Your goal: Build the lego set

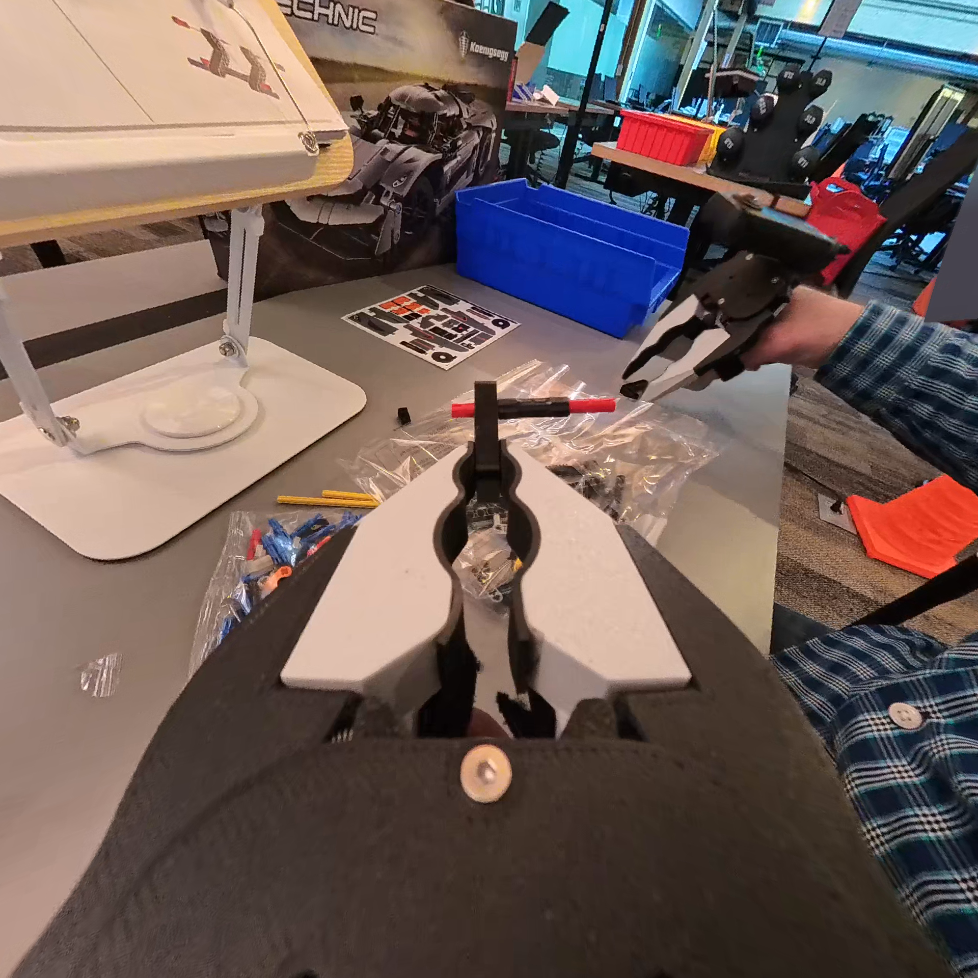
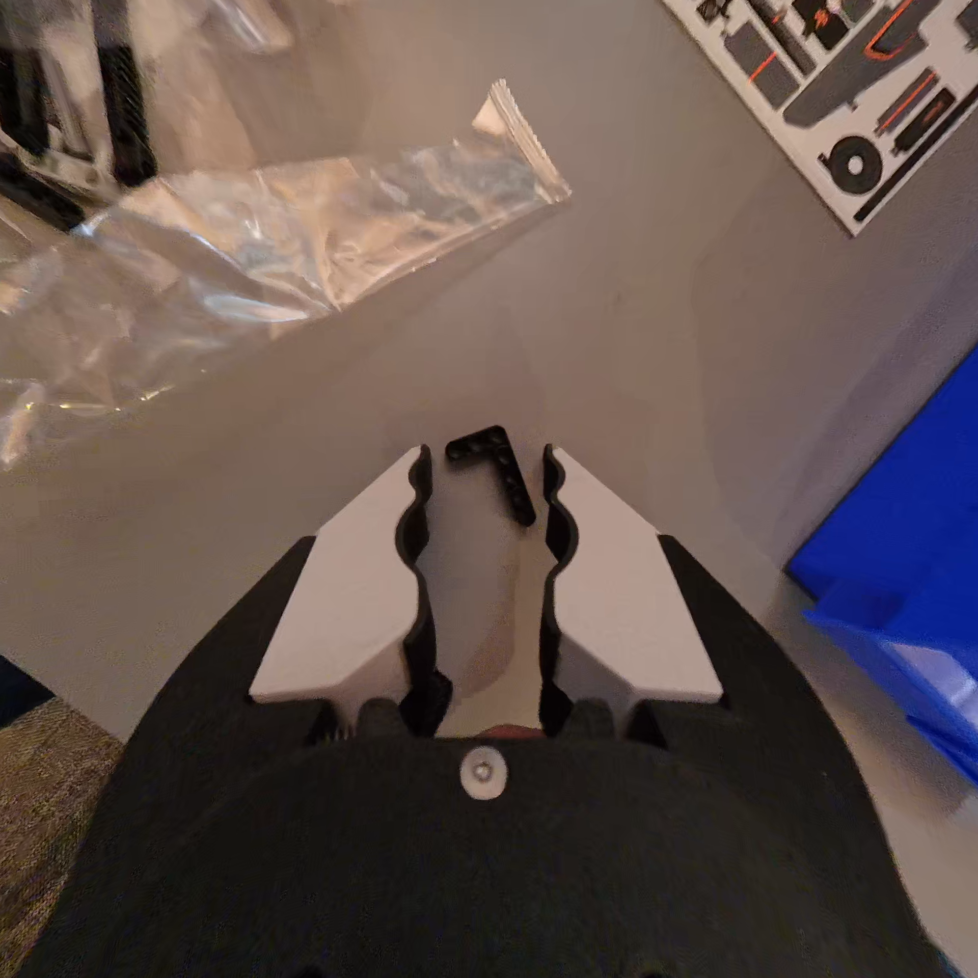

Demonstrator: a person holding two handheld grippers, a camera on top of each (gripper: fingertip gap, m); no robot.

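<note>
My left gripper (image 1: 486, 458) is shut on a black beam (image 1: 485, 418) that stands upright above the table. A red axle (image 1: 590, 406) with a black sleeve runs crosswise through the beam's top. My right gripper (image 2: 484, 449) is open and points down at the grey table (image 2: 661, 344). A small black L-shaped beam (image 2: 510, 476) lies on the table between its fingertips. In the left wrist view the right gripper (image 1: 643, 389) hovers just right of the red axle's end, held by a hand in a plaid sleeve.
Clear plastic parts bags (image 1: 582, 450) (image 2: 264, 238) lie mid-table. One bag holds blue pins (image 1: 275, 550). Two yellow axles (image 1: 328, 499) and a tiny black piece (image 1: 404, 415) lie loose. A sticker sheet (image 1: 428, 325) (image 2: 847, 106), a blue bin (image 1: 566, 254) (image 2: 899, 555), the set box (image 1: 397, 159) and an instruction stand (image 1: 159, 423) surround them. Across from one pair of fingers to the other is roughly 35 cm.
</note>
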